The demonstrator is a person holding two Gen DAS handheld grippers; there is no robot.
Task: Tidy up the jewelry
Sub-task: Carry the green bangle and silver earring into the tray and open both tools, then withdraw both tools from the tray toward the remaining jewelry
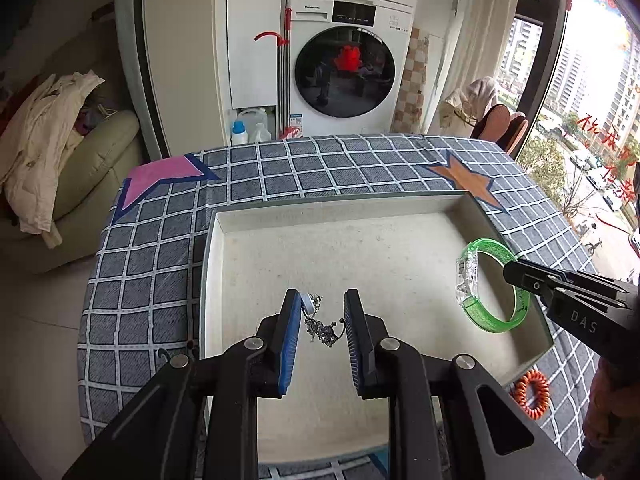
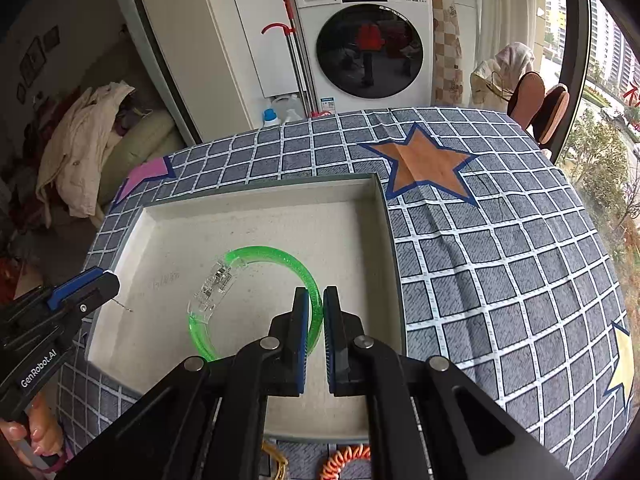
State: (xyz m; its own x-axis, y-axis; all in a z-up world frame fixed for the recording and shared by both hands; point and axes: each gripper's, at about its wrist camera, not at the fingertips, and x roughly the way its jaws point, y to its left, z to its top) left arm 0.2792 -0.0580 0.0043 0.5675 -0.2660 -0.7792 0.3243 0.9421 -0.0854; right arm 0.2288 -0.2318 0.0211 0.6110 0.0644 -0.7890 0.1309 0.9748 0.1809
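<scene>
The left tongs (image 1: 323, 322) gape wide over one silvery chain tangle (image 1: 321, 326) near the tray's (image 2: 256, 196) left side; whether it hangs or lies there is unclear. The right tongs (image 2: 316, 320) pinch one green bangle (image 2: 256, 300) above the tray. One orange coil (image 1: 532, 394) is partly hidden.

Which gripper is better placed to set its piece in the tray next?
Right gripper: it is shut on the green bangle over the tray. The left gripper is open.

orange coil hair tie (image 2: 345, 465) cut off by bottom edge; bracelet's (image 2: 256, 300) near arc hidden behind tongs
</scene>
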